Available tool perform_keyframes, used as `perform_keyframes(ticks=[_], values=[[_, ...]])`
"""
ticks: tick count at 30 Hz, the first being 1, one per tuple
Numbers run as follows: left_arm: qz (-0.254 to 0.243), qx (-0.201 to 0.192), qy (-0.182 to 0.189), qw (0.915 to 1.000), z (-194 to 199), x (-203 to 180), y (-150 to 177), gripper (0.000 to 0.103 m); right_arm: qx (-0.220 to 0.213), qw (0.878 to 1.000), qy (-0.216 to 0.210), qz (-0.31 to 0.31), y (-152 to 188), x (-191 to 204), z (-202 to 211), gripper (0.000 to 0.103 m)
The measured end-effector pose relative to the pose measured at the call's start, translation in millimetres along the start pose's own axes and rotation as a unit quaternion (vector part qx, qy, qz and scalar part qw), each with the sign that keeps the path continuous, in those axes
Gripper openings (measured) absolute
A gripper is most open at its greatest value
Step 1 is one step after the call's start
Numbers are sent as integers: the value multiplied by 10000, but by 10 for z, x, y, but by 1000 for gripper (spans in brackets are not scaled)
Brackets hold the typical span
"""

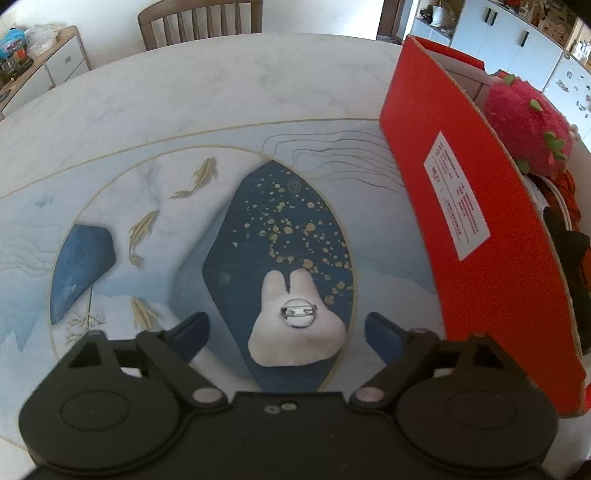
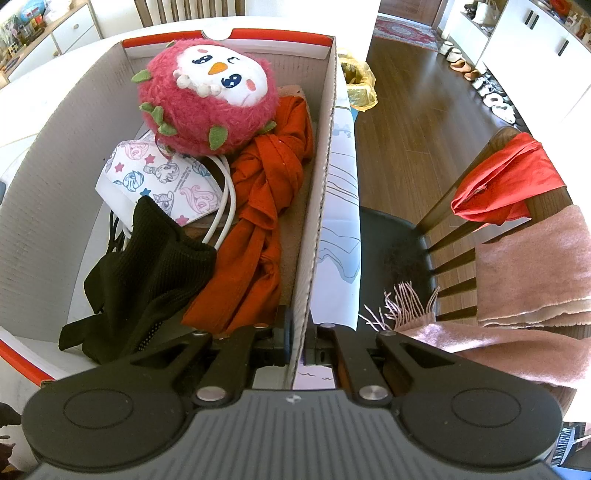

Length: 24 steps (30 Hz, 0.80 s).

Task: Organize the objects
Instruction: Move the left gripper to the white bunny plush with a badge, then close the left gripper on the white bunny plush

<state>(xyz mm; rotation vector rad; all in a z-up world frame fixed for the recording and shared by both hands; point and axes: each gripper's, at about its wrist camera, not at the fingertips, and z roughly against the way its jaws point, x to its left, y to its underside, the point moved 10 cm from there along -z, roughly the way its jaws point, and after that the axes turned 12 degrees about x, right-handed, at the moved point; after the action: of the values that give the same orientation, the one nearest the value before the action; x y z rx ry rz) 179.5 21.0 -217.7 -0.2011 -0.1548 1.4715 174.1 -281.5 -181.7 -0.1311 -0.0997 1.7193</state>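
Observation:
A white bunny-shaped brooch (image 1: 295, 321) lies pin side up on the painted table (image 1: 221, 92). My left gripper (image 1: 288, 334) stands open around it, one finger on each side, and neither pad touches it. The red cardboard box (image 1: 461, 221) stands to its right. Inside the box (image 2: 44, 206) lie a pink plush toy (image 2: 207, 99), a red cloth (image 2: 266, 206), a black knit piece (image 2: 147, 266), a printed cartoon pack (image 2: 159, 181) and a white cable (image 2: 225, 199). My right gripper (image 2: 300, 339) is shut on the box's right wall.
A wooden chair (image 1: 199, 22) stands at the table's far side. To the right of the box, another chair (image 2: 406, 240) carries a red cloth (image 2: 506, 181) and a pink scarf (image 2: 528, 258). A yellow bag (image 2: 358, 81) sits beyond the box.

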Motion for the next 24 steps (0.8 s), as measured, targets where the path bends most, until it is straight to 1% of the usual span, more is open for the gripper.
perform_keyframes(ticks=[1,3,4,6,8,9,10,13,16,22,24], values=[[-7,-7,4,10000,-5,-9,6,83,0,10000,0,0,0,1,0,4],[-43,-1,-13,10000,-21,-26,22,75,1,10000,4,3,-1,2,1,5],[-74,5,-31,10000,-30,-36,31,73,1,10000,4,4,-1,2,1,4],[-113,8,-58,9999,-42,-49,46,65,3,10000,1,1,1,1,-1,4],[-129,21,-70,9999,-49,-52,55,60,2,10000,3,2,0,2,1,4],[-135,20,-77,9999,-44,-54,58,54,3,10000,2,1,0,2,1,4],[-150,14,-76,9999,-41,-57,58,52,3,10000,1,0,0,3,0,5],[-137,-18,-56,9999,-6,-56,52,51,3,10000,2,0,-1,5,2,4],[-173,-92,54,9998,95,-86,12,50,4,10000,4,2,-2,5,2,5],[-303,-430,152,9985,491,-207,-185,50,5,10000,5,5,-2,7,3,5],[-380,-616,232,9971,672,-284,-270,50,5,10000,4,4,-3,7,2,5]])
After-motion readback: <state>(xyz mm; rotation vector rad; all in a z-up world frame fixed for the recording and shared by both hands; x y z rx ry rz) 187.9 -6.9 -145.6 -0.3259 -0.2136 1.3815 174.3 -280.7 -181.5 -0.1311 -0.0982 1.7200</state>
